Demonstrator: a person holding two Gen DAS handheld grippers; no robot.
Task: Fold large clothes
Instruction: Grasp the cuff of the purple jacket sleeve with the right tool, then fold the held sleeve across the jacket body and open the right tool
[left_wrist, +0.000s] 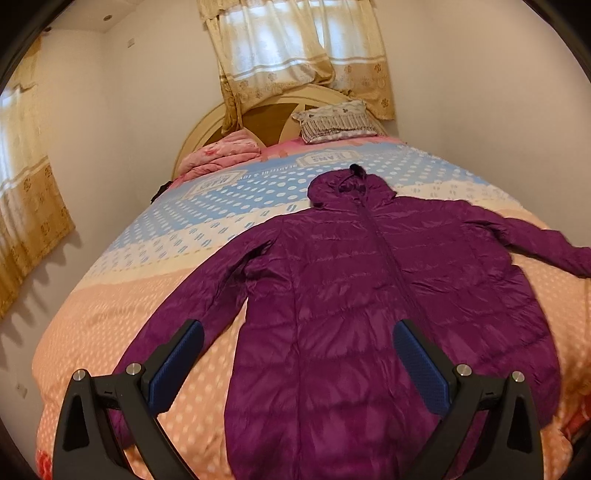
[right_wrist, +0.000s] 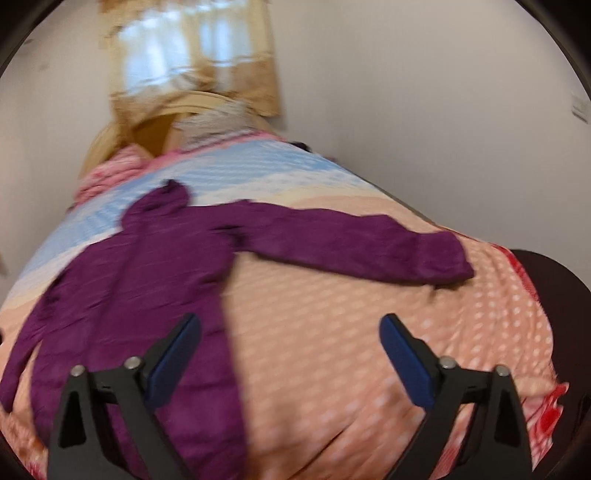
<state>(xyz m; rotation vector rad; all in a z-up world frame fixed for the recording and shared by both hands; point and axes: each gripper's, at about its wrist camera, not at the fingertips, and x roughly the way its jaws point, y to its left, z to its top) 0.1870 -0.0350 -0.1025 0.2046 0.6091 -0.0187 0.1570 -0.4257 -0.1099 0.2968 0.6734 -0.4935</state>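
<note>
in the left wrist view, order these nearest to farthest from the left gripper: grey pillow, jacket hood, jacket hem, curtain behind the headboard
From the left gripper:
1. Jacket hem, right below the fingers.
2. Jacket hood, mid-bed, ahead.
3. Grey pillow, at the headboard.
4. Curtain, on the wall behind.

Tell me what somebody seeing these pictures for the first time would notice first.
A purple hooded puffer jacket lies spread flat, front up and zipped, on the bed, hood toward the headboard and both sleeves flung out to the sides. The bright bedspread under it runs from blue with white dots to peach. Both the left gripper and right gripper are open, holding nothing.
</note>
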